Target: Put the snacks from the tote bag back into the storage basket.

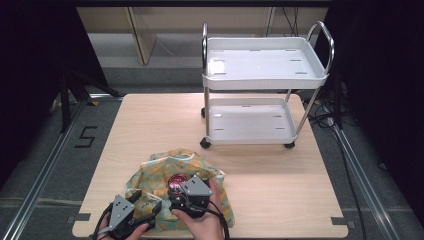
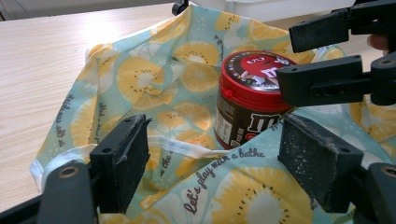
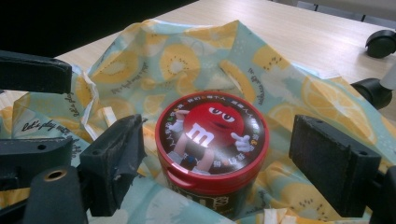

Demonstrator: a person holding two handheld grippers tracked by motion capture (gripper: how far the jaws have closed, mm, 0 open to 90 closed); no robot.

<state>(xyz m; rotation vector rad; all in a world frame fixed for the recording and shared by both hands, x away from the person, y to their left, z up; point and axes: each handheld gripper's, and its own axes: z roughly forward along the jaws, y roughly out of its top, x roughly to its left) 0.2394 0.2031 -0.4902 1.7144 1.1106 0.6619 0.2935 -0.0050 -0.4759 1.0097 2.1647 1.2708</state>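
- Red-lidded candy tub [image 3: 212,149] stands upright on a crumpled cloth [image 1: 165,172] printed with yellow fruit slices on pale blue; the cloth lies at the near edge of the wooden table [image 1: 260,190].
- Tub body is dark brown; the lid carries a red cartoon figure with a white "m".
- Right gripper [image 1: 186,200]: jaws spread wide, one on each side of the tub, neither touching it in the right gripper view. Nothing is grasped.
- Left gripper [image 1: 142,212]: jaws also apart, over the near fold of the cloth; the hem with printed lettering lies between them. Contact with the fabric cannot be told from the left gripper view.
- Left gripper view also has the right gripper's jaws at upper right, just beside the tub's lid.
- Cloth folds rise around the tub on the far side and at the front, hiding part of its lower wall.
- White two-shelf cart [image 1: 265,75] with metal rails stands on castors at the far right of the table, well apart from the cloth.
- Person's hands hold both grippers from the bottom edge of the high view.
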